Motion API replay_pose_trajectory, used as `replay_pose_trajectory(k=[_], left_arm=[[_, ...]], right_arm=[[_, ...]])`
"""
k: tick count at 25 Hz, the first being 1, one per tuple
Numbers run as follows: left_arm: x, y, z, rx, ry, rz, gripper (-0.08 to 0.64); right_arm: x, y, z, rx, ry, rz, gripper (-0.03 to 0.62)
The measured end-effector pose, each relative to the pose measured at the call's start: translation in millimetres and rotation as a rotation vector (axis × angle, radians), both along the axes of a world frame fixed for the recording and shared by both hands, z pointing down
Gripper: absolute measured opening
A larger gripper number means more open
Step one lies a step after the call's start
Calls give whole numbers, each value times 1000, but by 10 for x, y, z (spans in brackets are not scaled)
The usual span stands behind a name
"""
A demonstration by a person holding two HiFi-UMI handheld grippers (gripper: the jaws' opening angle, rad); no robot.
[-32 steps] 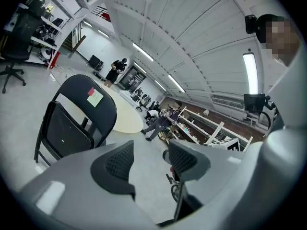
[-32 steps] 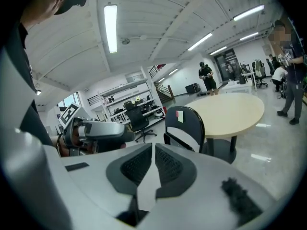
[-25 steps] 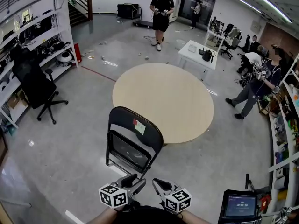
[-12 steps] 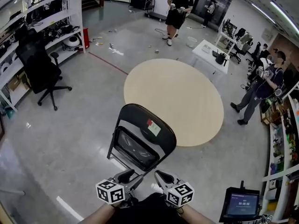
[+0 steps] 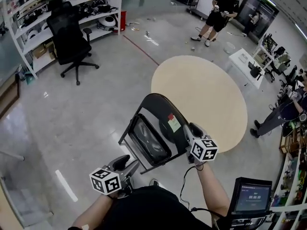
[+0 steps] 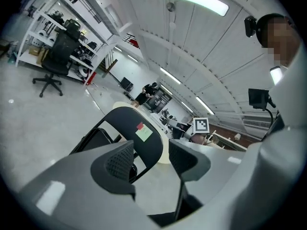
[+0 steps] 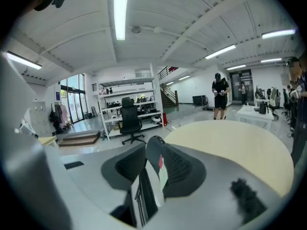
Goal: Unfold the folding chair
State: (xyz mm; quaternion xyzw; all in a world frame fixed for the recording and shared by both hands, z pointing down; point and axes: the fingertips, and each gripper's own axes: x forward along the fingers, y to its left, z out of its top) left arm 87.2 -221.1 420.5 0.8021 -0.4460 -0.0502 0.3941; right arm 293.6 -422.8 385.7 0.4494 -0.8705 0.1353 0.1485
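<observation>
The black folding chair [image 5: 149,139] stands folded on the floor in front of me, with a red and green sticker on its backrest. My right gripper [image 5: 191,129] is at the right edge of the backrest. In the right gripper view the backrest's edge [image 7: 146,191] stands between the jaws of the right gripper [image 7: 153,166], which have just been opening, and I see no pad pressing on it. The left gripper [image 5: 125,163] hangs low at the left, short of the chair. Its jaws are open and empty, and the chair [image 6: 130,124] shows beyond the left gripper [image 6: 151,160].
A round beige table [image 5: 206,92] stands just behind the chair. A black office chair [image 5: 70,38] and shelves [image 5: 57,11] are at the far left, and a white table [image 5: 245,61] at the far right. People stand at the back and right. A screen [image 5: 250,198] is at my right.
The right gripper went from near my body forward and right to the backrest's edge, and its jaws parted. The left gripper drifted left. The chair now sits closer in the head view.
</observation>
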Motion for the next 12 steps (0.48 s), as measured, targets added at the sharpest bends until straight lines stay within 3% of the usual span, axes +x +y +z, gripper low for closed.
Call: replay_pose_trajectory(k=[7,12], left_arm=[[1,284,-30,-10,-84,-139,236],[-39,483,-22,-50,-108,-260,236]], right_arm=[[-124,-666,367,-61,123,-194,259],[-248,-801,799,-238,176,-348,296]])
